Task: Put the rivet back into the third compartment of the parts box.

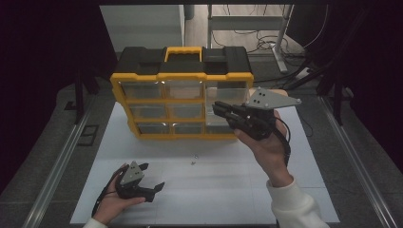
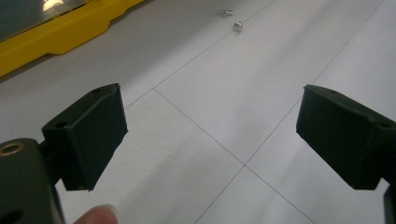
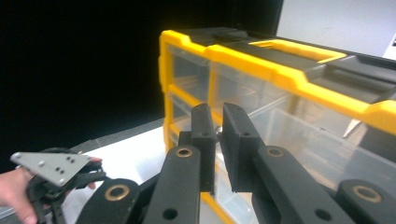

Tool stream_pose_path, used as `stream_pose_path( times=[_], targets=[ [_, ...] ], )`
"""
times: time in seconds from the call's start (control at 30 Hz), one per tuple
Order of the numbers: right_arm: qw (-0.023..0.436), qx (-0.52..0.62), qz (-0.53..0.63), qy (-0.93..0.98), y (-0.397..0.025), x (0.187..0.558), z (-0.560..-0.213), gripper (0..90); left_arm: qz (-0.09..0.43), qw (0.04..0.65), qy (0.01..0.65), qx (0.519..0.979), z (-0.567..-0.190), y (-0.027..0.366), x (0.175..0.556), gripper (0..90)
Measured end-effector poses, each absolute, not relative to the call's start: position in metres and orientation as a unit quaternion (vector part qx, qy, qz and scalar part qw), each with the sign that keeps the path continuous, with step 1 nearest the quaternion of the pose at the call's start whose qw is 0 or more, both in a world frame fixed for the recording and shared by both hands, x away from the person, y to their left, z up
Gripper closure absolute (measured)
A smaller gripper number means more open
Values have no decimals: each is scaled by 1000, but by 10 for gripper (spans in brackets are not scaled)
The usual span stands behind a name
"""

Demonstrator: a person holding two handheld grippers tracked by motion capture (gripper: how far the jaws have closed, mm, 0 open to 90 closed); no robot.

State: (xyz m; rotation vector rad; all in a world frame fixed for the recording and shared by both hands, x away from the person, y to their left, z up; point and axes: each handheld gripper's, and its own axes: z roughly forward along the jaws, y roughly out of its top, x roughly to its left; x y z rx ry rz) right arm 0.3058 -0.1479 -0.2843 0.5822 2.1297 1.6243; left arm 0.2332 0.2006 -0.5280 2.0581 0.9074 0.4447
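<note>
I am working at the yellow drawer organiser (image 1: 183, 97), which is standing upright at the far side of the white table (image 1: 228, 190), and I am bringing my right gripper (image 1: 219, 109) up against its right-hand column of clear drawers (image 3: 280, 126). To do this step well, I judge that I should be keeping the tips level with the drawer front, approaching squarely rather than at a slant, and moving slowly so the light cabinet is not being pushed backwards. In the right gripper view the jaws are standing nearly pressed together, with only a thin slit between them; something small may be pinched at the tips, but I cannot tell for sure, and I cannot tell whether the tips are touching the drawer or hovering just before it. My left gripper (image 1: 151, 179) is resting low near the front edge of the table, well apart from the organiser, with its jaws spread wide and holding nothing. Ahead of it, two small metal pieces (image 2: 232, 19) are lying loose on the table just in front of the organiser's base, so I am keeping that hand ready and pointed towards them.
</note>
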Motion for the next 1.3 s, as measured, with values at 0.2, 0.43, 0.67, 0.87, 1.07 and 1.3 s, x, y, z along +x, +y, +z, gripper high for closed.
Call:
stream_pose_path(
  times=[0.2, 0.43, 0.67, 0.87, 1.07, 1.3],
  targets=[
    [219, 234, 570, 757, -152, 319, -278, 832, 177, 411, 361, 818, -528, 200, 233, 91],
    [268, 263, 569, 732, -148, 327, -280, 466, 178, 411, 360, 818, -528, 201, 233, 91],
    [239, 246, 579, 740, -146, 323, -285, 450, 178, 411, 360, 818, -528, 201, 233, 91],
    [216, 236, 585, 745, -147, 319, -289, 444, 177, 411, 361, 818, -528, 200, 233, 91],
    [183, 222, 592, 753, -146, 311, -295, 444, 177, 413, 363, 816, -528, 200, 233, 91],
    [146, 197, 593, 767, -141, 299, -302, 433, 178, 413, 363, 816, -528, 200, 233, 91]
  ],
)
